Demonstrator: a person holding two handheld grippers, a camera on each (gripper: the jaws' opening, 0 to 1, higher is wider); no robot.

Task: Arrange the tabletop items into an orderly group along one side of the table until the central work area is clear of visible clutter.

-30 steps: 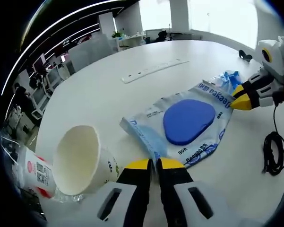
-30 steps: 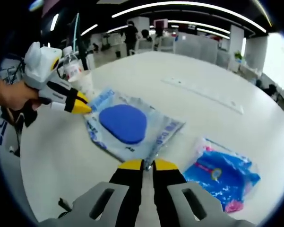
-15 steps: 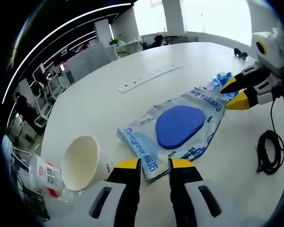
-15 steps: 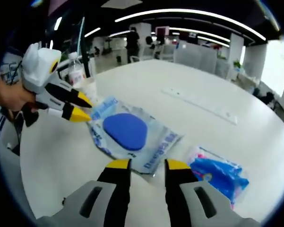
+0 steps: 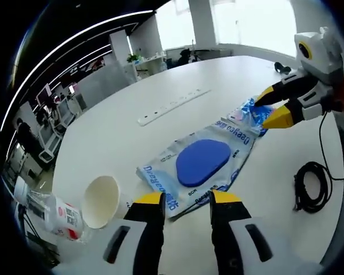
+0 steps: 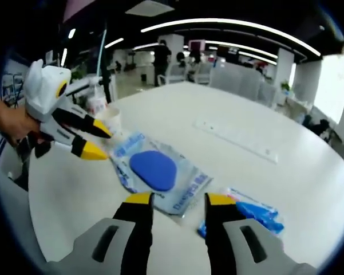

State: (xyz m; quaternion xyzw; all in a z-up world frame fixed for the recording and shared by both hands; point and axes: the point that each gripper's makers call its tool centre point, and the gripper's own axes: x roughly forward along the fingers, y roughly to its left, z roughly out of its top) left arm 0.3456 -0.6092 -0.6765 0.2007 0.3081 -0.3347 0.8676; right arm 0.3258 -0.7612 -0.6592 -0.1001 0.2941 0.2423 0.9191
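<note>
Both the left gripper and right gripper hover with jaws apart and empty at opposite ends of the blue-pad packet, which lies flat mid-table near the paper cup, probably lined up to slide it sideways.

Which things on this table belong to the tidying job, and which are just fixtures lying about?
Part of the job:
clear packet with blue pad
blue wrapper
paper cup
plastic bottle

Just lying about:
power strip
black cable
white table
</note>
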